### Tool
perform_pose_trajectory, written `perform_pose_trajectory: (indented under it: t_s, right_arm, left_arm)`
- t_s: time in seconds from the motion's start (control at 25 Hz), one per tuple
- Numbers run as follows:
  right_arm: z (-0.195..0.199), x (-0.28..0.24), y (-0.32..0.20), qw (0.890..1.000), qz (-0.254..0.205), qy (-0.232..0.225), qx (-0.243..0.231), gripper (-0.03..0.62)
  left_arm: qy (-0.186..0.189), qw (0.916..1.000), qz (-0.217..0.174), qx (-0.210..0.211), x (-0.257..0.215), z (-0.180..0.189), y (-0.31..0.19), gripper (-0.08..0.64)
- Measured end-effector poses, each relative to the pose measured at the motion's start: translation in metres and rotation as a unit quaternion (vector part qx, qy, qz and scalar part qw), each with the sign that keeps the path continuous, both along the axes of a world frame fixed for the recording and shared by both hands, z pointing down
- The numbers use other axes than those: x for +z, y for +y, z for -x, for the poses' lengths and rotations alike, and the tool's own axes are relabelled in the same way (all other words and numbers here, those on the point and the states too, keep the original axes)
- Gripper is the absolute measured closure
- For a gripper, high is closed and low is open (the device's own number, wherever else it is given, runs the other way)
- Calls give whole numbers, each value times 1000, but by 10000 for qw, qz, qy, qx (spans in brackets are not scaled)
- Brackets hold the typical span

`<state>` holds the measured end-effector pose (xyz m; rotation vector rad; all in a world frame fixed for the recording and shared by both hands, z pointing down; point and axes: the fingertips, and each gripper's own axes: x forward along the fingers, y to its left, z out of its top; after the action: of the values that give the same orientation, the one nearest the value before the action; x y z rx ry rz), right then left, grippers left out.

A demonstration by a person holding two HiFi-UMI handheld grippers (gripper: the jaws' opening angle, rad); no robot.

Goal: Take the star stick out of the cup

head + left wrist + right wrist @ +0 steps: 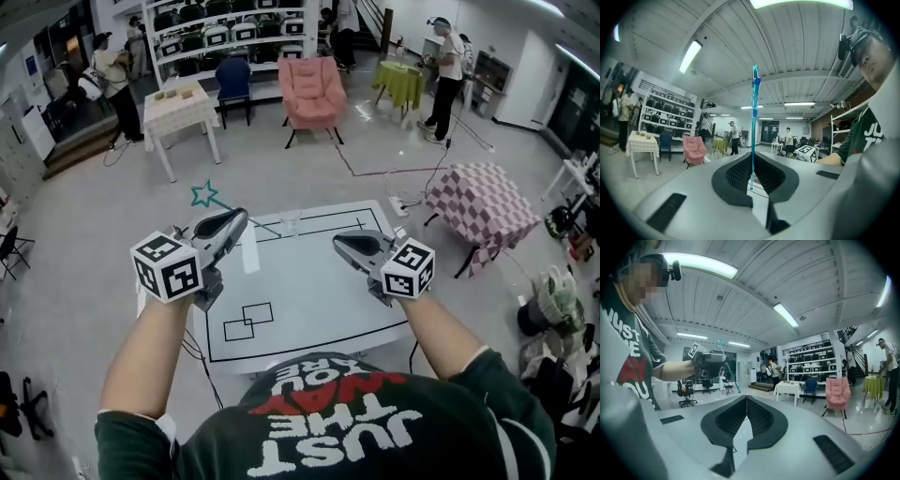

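The left gripper (238,218) (752,161) has its jaws pressed onto a thin translucent blue star stick (204,195) (753,122), pinching it partway along its length. In the left gripper view the stick rises straight up from between the 2 dark ribbed pads, and its lower tip hangs bare just below them, above the white tabletop (309,309). In the head view the stick lies at a slant: the teal outline star reaches out beyond the tabletop's far left edge over the floor, while the shaft runs back through the jaws toward a small clear cup (289,223) standing near the far edge. The lower tip ends just beside the cup; the head view does not settle whether the two touch.

The right gripper (340,241) (746,398) is held over the right part of the tabletop, well apart from the cup, with its jaws pressed together on nothing. Black lines and 2 overlapping rectangles (248,322) are drawn on the tabletop near the person's body.
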<state>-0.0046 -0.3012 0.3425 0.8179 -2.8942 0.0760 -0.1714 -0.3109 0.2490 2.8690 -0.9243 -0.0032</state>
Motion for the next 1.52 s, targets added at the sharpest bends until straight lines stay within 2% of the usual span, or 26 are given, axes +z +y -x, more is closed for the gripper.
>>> perform_pose_trajectory:
  t_s: [0.36, 0.56, 0.84, 0.96, 1.2, 1.4, 1.52]
  right_arm:
    - [-53, 47, 8, 9990, 396, -88, -165, 558]
    - [-61, 82, 21, 9976, 683, -15, -144, 558]
    - [-55, 126, 40, 9949, 969, 248, -147, 558]
    - [-48, 145, 48, 9931, 1111, 346, -165, 558]
    - [-41, 183, 61, 9880, 1479, 421, -111, 558]
    - [-39, 209, 66, 9818, 1855, 392, 52, 560]
    - [-40, 227, 65, 9769, 2103, 349, 140, 560]
  left_arm:
    - [456, 9936, 915, -470, 106, -32, 22, 540]
    - [751, 9845, 1451, -638, 164, -33, 38, 540]
    - [1169, 9698, 1998, -772, 227, -29, 51, 540]
    - [1375, 9612, 2240, -833, 252, -25, 58, 540]
    - [1857, 9374, 2758, -1039, 300, -16, 81, 540]
    - [2046, 9195, 3150, -1157, 336, -7, 98, 540]
    - [2091, 9115, 3337, -1185, 353, -6, 103, 540]
